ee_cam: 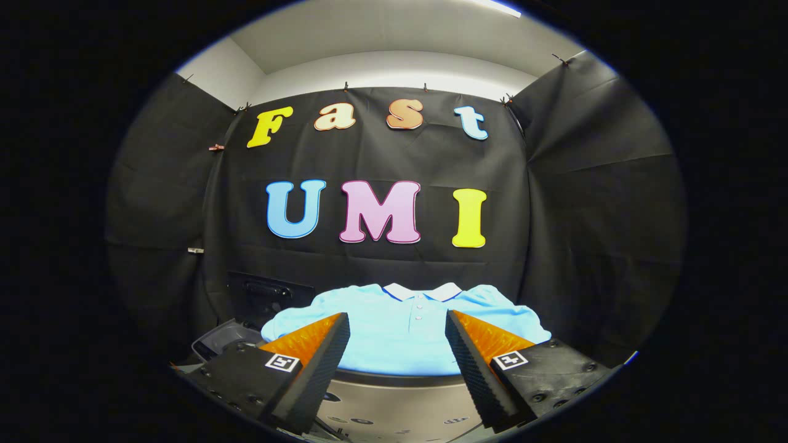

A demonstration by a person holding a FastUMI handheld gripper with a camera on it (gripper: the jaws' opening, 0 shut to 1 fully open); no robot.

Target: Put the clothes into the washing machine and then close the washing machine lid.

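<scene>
With the gripper point(397, 323) spread wide and empty, bring its fingers down over the light blue polo shirt point(400, 335) lying flat atop the washing machine point(400, 400), pinching near its middle.

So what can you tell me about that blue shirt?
The shirt is a light blue polo of soft-looking cloth, with a white collar edged in a darker line and a short row of small buttons below it. It lies spread out flat, front up, collar towards the booth's wall, sleeves out to both sides, on a pale rounded surface. The gripper is open, its fingers wide apart just in front of the shirt, not pressing on it.
</scene>
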